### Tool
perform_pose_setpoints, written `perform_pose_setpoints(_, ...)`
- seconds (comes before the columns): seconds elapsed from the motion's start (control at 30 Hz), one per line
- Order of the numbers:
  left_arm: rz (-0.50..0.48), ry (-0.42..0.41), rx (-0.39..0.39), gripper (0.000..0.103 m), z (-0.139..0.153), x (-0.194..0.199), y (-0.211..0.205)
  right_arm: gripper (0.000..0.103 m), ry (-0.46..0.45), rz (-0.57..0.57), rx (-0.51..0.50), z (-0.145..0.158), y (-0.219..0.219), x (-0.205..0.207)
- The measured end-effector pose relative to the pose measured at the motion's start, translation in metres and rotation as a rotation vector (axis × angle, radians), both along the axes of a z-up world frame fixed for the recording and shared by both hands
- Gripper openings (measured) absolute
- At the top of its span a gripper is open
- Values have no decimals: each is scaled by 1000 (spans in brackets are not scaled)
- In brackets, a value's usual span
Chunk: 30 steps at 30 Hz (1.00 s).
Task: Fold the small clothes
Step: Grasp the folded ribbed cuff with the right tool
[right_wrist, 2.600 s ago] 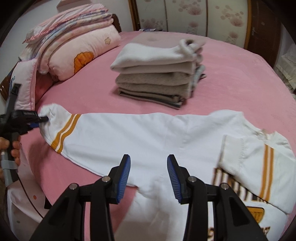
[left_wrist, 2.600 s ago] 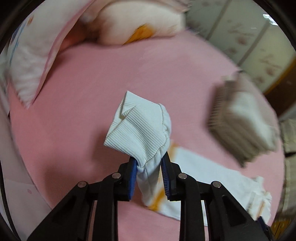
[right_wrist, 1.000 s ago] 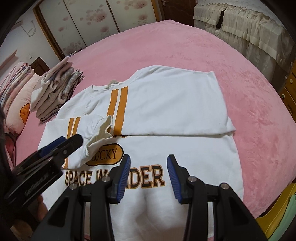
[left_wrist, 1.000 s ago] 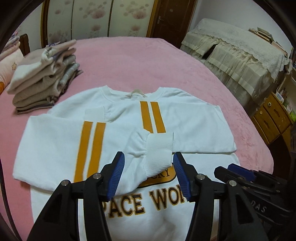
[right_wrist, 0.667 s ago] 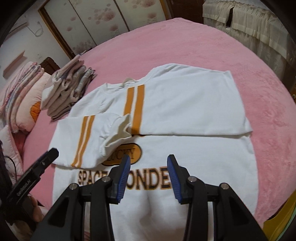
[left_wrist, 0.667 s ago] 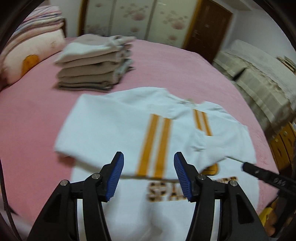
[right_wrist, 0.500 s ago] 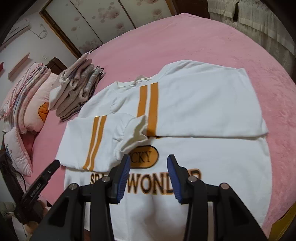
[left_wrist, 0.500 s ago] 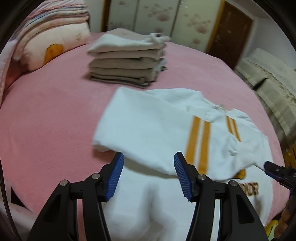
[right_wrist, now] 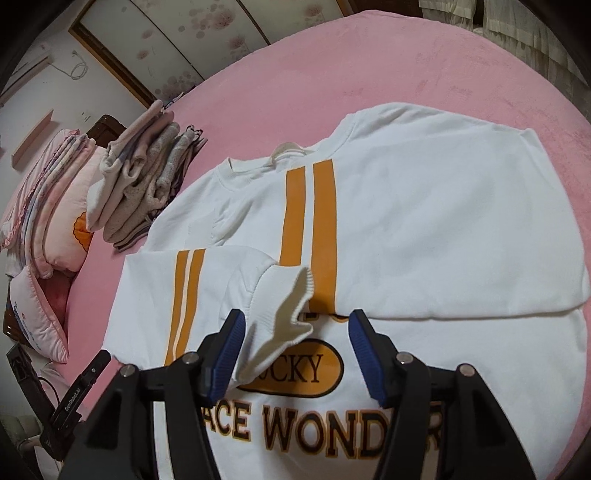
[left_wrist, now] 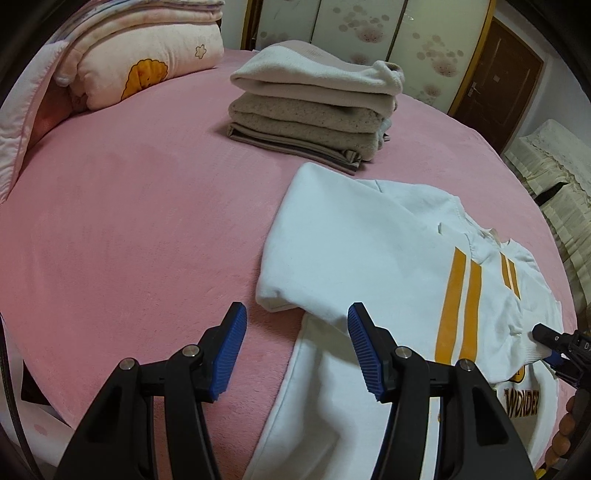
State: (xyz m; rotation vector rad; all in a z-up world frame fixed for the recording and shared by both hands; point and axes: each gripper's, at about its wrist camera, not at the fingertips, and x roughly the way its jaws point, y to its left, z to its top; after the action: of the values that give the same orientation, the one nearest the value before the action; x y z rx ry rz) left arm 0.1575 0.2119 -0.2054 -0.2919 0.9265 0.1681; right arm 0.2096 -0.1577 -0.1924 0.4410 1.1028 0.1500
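White sweatshirt (right_wrist: pixel 424 221): both sleeves now folded across | right gripper (right_wrist: pixel 295 341) jaws just widened, cuff (right_wrist: pixel 284 314) between, unclamped | left gripper (left_wrist: pixel 297 338) released, shifted to side edge

Pink plush bed cover (left_wrist: pixel 129 206) fills most of both views. Stack of folded beige and grey clothes (left_wrist: pixel 314 107) sits on the bed toward the headboard side. Pink pillow with an orange cartoon print (left_wrist: pixel 144 70) lies near the stack, folded striped quilts (right_wrist: pixel 48 173) piled on top of it. Floral-panelled wardrobe doors (left_wrist: pixel 373 33) behind. Dark wooden door (left_wrist: pixel 495 77) beside them. Cream lace-draped furniture (left_wrist: pixel 554 173) at the right edge.
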Motion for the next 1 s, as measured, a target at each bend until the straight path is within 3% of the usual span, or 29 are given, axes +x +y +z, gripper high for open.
perform_pose_setpoints(0.03, 3, 3, 0, 56, -1, 1, 1, 42, 3, 7, 12, -3, 1, 0)
perform_pose_setpoints(0.07, 5, 0, -1, 56, -1, 1, 2, 23, 10, 19, 19, -6, 2, 1)
perform_pose_setpoints(0.13, 9, -9, -1, 56, 1, 2, 3, 11, 13, 48, 4, -7, 7, 1)
perform_pose_setpoints(0.27, 10, -22, -4, 56, 3, 4, 3, 9, -85, 89, -71, 19, 13, -3)
perform_pose_setpoints(0.37, 8, -22, -14, 56, 3, 6, 1, 8, -204, 115, -142, 57, 16, 0)
perform_pose_setpoints(0.53, -13, -28, -36, 61, -1, 4, -7, 8, -327, 91, -237, 101, 4, 18)
perform_pose_setpoints(0.77, -45, 13, 32, 63, -15, 4, -19, 9, -359, 34, -320, 115, -25, 34)
perform_pose_setpoints(1.0, -51, 39, 35, 63, -24, 13, -25, 9, -287, 5, -327, 91, -46, 47)
